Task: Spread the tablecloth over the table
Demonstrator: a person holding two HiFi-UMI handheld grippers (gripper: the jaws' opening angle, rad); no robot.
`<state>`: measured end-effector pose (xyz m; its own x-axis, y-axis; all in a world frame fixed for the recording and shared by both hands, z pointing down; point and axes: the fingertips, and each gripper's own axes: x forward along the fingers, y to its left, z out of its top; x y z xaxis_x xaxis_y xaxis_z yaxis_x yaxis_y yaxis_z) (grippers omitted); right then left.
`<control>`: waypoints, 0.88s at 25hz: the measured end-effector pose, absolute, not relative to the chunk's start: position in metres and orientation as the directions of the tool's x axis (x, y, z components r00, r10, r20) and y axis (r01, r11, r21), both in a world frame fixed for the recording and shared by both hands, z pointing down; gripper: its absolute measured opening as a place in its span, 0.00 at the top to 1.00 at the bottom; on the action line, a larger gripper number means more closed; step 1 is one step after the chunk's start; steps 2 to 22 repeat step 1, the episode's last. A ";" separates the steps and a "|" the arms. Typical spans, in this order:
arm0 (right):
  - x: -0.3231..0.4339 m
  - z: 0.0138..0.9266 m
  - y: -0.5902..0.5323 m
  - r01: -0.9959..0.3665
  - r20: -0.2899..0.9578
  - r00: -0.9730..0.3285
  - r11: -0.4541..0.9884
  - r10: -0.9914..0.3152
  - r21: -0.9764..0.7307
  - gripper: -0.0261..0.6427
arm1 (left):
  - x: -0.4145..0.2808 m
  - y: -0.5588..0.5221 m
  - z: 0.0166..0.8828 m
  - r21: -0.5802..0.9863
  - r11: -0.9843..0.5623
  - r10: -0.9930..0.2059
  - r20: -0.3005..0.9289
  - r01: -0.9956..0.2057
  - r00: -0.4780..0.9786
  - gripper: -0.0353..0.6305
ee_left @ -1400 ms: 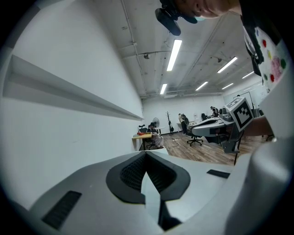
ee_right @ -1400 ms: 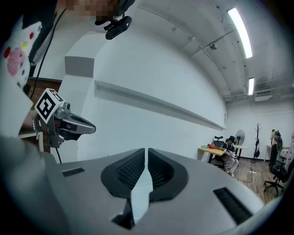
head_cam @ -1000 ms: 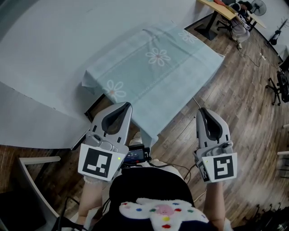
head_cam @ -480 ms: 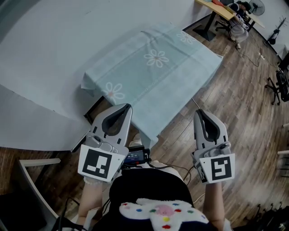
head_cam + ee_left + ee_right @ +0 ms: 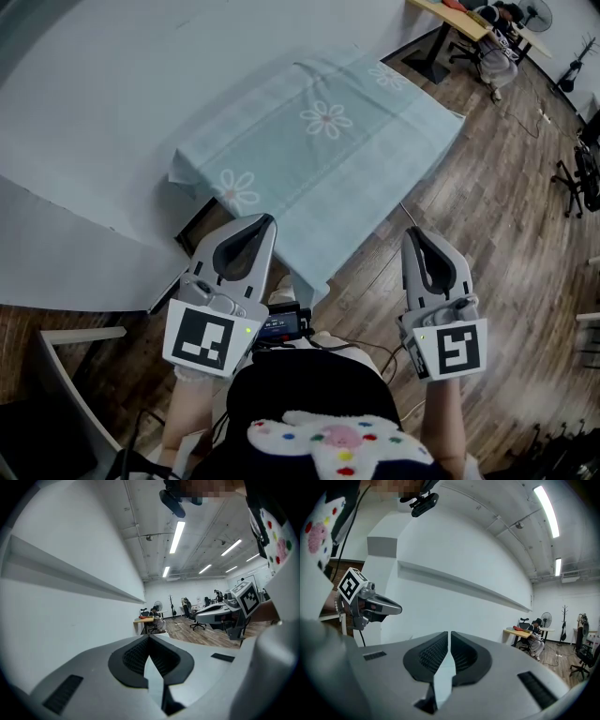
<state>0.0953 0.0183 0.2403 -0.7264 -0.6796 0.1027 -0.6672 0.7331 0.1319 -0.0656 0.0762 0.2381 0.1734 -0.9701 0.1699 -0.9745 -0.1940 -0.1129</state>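
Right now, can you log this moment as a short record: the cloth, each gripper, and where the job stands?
tablecloth: light green with daisy prints, spread flat, edges hanging down at the sides
left gripper: shut, nothing between its jaws
right gripper: shut, nothing between its jaws
gripper position: both held short of the cloth's near corner
floor: wood planks
job status: cloth looks fully spread; neither gripper holds it

Tablecloth (image 5: pixel 319 159) matt woven cloth, floor (image 5: pixel 506 216) beside it satin wood plank, left gripper (image 5: pixel 265 219) and right gripper (image 5: pixel 412 232) smooth matt grey plastic.
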 end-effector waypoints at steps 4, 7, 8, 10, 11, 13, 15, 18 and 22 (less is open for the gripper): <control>0.093 0.238 0.018 -0.669 0.095 -0.727 0.732 -0.681 0.125 0.89 | -0.066 0.076 0.238 -0.113 -0.193 -0.970 0.169 -0.975 0.173 0.93; 0.093 0.238 0.018 -0.669 0.095 -0.727 0.732 -0.681 0.125 0.89 | -0.066 0.076 0.238 -0.113 -0.193 -0.970 0.169 -0.975 0.173 0.93; 0.093 0.238 0.018 -0.669 0.095 -0.727 0.732 -0.681 0.125 0.89 | -0.066 0.076 0.238 -0.113 -0.193 -0.970 0.169 -0.975 0.173 0.93; 0.093 0.238 0.018 -0.669 0.095 -0.727 0.732 -0.681 0.125 0.89 | -0.066 0.076 0.238 -0.113 -0.193 -0.970 0.169 -0.975 0.173 0.93; 0.093 0.238 0.018 -0.669 0.095 -0.727 0.732 -0.681 0.125 0.89 | -0.066 0.076 0.238 -0.113 -0.193 -0.970 0.169 -0.975 0.173 0.93; 0.093 0.238 0.018 -0.669 0.095 -0.727 0.732 -0.681 0.125 0.89 | -0.066 0.076 0.238 -0.113 -0.193 -0.970 0.169 -0.975 0.173 0.93; 0.093 0.238 0.018 -0.669 0.095 -0.727 0.732 -0.681 0.125 0.89 | -0.066 0.076 0.238 -0.113 -0.193 -0.970 0.169 -0.975 0.173 0.93; 0.093 0.238 0.018 -0.669 0.095 -0.727 0.732 -0.681 0.125 0.89 | -0.066 0.076 0.238 -0.113 -0.193 -0.970 0.169 -0.975 0.173 0.93; 0.093 0.238 0.018 -0.669 0.095 -0.727 0.732 -0.681 0.125 0.89 | -0.066 0.076 0.238 -0.113 -0.193 -0.970 0.169 -0.975 0.173 0.93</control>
